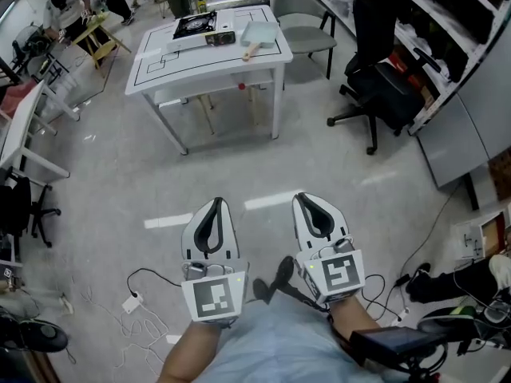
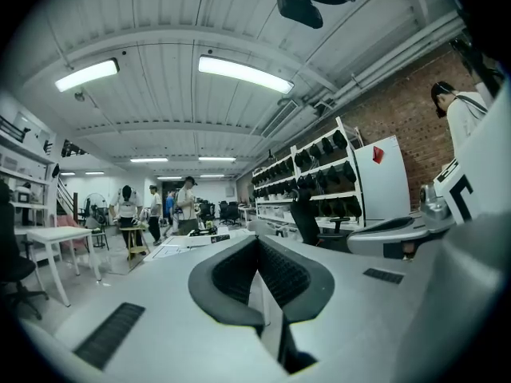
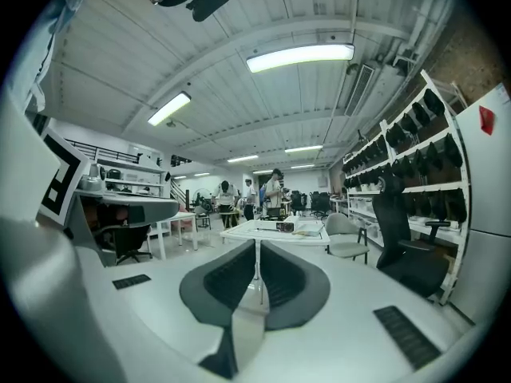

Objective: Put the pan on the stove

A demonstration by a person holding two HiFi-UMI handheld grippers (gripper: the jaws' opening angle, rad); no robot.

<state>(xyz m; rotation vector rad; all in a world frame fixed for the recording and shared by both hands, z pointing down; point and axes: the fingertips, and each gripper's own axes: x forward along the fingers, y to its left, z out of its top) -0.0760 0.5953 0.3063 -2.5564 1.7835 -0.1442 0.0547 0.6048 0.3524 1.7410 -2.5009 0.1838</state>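
I hold the left tongs (image 1: 214, 207) and right tongs (image 1: 311, 202) low in front of me, each pair pressed together on nothing, since nothing is within reach. The pan (image 1: 259, 34) lies on the bench (image 1: 207, 72) well ahead, just beside the stove (image 1: 196, 25). I judge I must walk up before grasping.

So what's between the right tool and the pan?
Head view: only bare floor from the right tool to the white table; the pan lies there beside the stove.
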